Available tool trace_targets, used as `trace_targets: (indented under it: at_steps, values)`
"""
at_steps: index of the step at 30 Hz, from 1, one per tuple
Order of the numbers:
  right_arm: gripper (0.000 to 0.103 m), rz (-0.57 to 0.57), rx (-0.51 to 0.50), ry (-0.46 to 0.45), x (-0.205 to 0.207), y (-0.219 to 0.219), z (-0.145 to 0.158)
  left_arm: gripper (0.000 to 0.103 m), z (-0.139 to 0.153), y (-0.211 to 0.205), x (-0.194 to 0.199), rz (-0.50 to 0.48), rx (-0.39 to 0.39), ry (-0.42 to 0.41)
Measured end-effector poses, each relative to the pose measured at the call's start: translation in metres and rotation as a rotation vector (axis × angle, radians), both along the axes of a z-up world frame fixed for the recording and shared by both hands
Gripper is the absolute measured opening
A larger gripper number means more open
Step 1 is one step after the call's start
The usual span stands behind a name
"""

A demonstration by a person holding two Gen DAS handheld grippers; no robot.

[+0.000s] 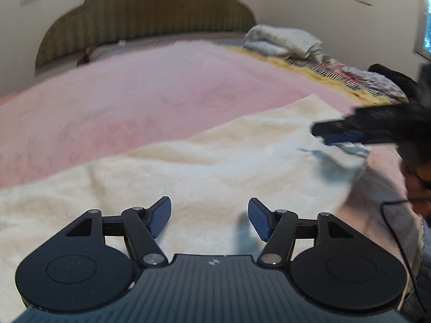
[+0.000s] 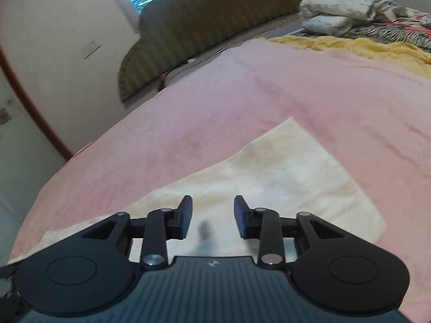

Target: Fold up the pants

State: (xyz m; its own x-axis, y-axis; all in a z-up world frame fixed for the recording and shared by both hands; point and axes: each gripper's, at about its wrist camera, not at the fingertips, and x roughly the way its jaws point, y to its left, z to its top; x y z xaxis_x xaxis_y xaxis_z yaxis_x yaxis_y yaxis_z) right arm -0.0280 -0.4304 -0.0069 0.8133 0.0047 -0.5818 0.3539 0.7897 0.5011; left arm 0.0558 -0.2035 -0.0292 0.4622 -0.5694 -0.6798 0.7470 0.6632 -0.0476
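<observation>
Left tongs (image 1: pixel 209 216) and right tongs (image 2: pixel 213 216) hang released, nothing between their pads, above cream pants (image 1: pixel 204 167) lying flat on the bed's pink blanket (image 1: pixel 129 102). Motion blur smears the right tongs in the left view.

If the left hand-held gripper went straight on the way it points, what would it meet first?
Probably the cream pants lying on the pink blanket; the open left hand-held gripper points down at them, though depth is uncertain.

Right claw (image 2: pixel 212 216) hangs with jaws apart and nothing between them, over cream pants (image 2: pixel 282 172) lying flat on the pink blanket (image 2: pixel 242 86).
</observation>
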Motion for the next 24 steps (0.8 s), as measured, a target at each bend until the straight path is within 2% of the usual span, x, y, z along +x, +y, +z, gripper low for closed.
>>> trace_targets:
  at_steps: [2, 3, 4, 6, 8, 11, 13, 16, 17, 24]
  values:
    - [0.064, 0.074, 0.029, 0.042, 0.0, 0.007, -0.012, 0.066, -0.007, -0.001, 0.009, 0.029, -0.007, 0.033]
    - [0.063, 0.072, -0.004, 0.063, -0.001, 0.01, -0.018, 0.066, -0.007, 0.003, 0.008, 0.037, -0.015, 0.026]
    - [0.063, 0.032, -0.036, 0.064, -0.005, 0.011, -0.019, 0.066, -0.004, 0.005, 0.005, 0.035, -0.017, 0.016]
    - [0.064, -0.103, -0.024, 0.042, -0.022, 0.006, -0.009, 0.07, 0.002, 0.008, -0.003, 0.01, -0.045, -0.022]
    - [0.064, -0.2, 0.007, -0.041, -0.048, -0.001, 0.001, 0.079, 0.002, 0.006, -0.009, -0.004, -0.054, -0.06]
    - [0.065, -0.304, 0.155, -0.1, -0.085, -0.016, 0.001, 0.082, -0.008, 0.001, -0.012, -0.008, -0.029, -0.07]
    - [0.066, -0.334, 0.285, -0.105, -0.104, -0.023, -0.012, 0.083, -0.017, 0.001, -0.011, 0.003, -0.034, -0.042]
    - [0.066, -0.345, 0.478, -0.126, -0.119, -0.028, -0.041, 0.089, -0.02, 0.004, -0.013, 0.014, -0.046, -0.053]
    - [0.065, -0.35, 0.511, -0.136, -0.121, -0.028, -0.048, 0.09, -0.02, 0.004, -0.012, 0.015, -0.044, -0.056]
    - [0.064, -0.351, 0.477, -0.163, -0.094, -0.027, -0.052, 0.094, -0.022, 0.002, -0.014, 0.02, -0.036, -0.068]
